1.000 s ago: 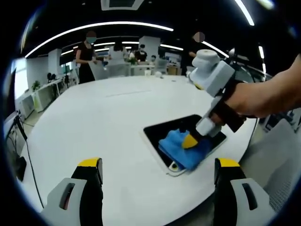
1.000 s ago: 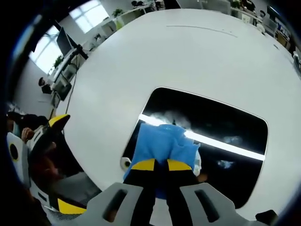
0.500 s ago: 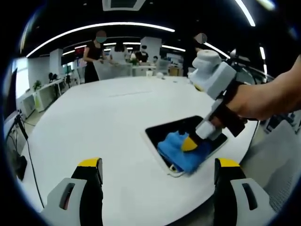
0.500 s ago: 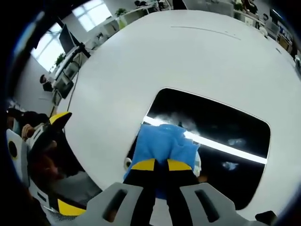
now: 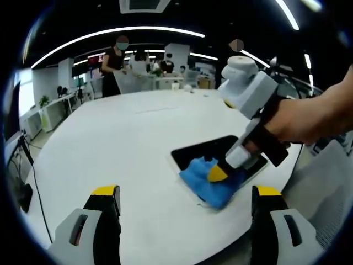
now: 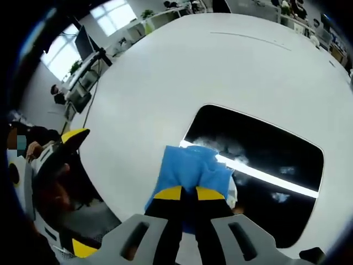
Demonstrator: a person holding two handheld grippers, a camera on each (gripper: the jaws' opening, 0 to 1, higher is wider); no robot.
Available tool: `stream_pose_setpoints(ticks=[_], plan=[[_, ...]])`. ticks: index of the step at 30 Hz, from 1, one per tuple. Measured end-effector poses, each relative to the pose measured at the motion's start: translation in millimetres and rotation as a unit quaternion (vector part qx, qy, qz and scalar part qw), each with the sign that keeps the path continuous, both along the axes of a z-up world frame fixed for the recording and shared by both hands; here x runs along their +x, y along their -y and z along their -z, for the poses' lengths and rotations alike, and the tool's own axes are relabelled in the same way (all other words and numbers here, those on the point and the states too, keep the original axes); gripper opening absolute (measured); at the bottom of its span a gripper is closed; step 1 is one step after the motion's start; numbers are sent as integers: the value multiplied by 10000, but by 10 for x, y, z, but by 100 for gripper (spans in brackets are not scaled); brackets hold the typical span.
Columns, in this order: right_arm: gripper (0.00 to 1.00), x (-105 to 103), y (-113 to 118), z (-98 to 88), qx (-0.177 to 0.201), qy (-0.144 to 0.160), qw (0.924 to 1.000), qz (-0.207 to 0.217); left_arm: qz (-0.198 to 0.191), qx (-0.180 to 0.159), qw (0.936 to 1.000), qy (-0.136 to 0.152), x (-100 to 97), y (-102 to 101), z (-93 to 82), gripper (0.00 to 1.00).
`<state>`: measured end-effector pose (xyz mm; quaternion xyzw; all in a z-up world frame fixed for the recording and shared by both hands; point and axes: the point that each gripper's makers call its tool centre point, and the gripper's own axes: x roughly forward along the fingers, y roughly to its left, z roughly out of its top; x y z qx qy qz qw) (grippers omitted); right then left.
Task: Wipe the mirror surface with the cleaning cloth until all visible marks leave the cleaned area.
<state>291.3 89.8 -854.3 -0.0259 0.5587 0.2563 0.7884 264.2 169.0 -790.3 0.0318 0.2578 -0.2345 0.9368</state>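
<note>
So I counted one mirror (image 6: pixel 265 160), one cleaning cloth (image 6: pixel 190 170), one round white table (image 6: pixel 165 83) and my two grippers. My right gripper (image 6: pixel 183 194) had its yellow-tipped jaws pressed together on the near edge of the blue cloth, bunching it up just ahead of the tips. In the left gripper view that same right gripper (image 5: pixel 217 174) came in from the right, held in a hand (image 5: pixel 306 118), its tip down in the cloth (image 5: pixel 207 179).

Ahead of my right jaws the mirror lay flat on the table, dark, with rounded corners and a thin pale border. The cloth sat over its near-left corner and overlapped the edge there onto the white tabletop. Beyond the cloth, cloudy smears showed on the glass beside a bright reflected light strip, with smaller marks farther to the right.

My left gripper (image 5: pixel 185 212) hung above the table with its jaws spread wide and nothing between them; the mirror (image 5: pixel 220 152) and cloth lay ahead of it and toward its right jaw, well apart from both tips.

Bare tabletop stretched ahead and to the left of both grippers. The table's curved edge ran close behind the mirror's near side. Several people (image 5: pixel 113 63) stood at desks far beyond the table.
</note>
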Motion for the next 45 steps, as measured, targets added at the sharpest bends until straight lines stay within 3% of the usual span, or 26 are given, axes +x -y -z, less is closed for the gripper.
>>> stream_pose_setpoints(ticks=[16, 21, 27, 32, 36, 41, 45], plan=[[2, 28, 1, 27, 72, -172, 9995, 247, 27, -19, 10000, -71, -36, 7, 12, 100], [2, 1, -2, 11, 46, -41, 9998, 197, 17, -105, 9997, -213, -53, 17, 43, 100], [2, -4, -5, 8, 36, 103, 9998, 172, 287, 130, 9987, -391, -117, 85, 111, 100], [2, 8, -13, 4, -11, 291, 9995, 79, 293, 146, 9992, -248, -89, 69, 71, 99], [2, 33, -5, 6, 74, 126, 9995, 262, 228, 85, 9996, -116, -60, 50, 23, 100], [1, 69, -31, 7, -73, 245, 9993, 257, 393, 149, 9991, -66, -74, 98, 15, 99], [1, 151, -6, 7, 43, 110, 9987, 499, 405, 131, 9991, -81, -75, 100, 22, 99]])
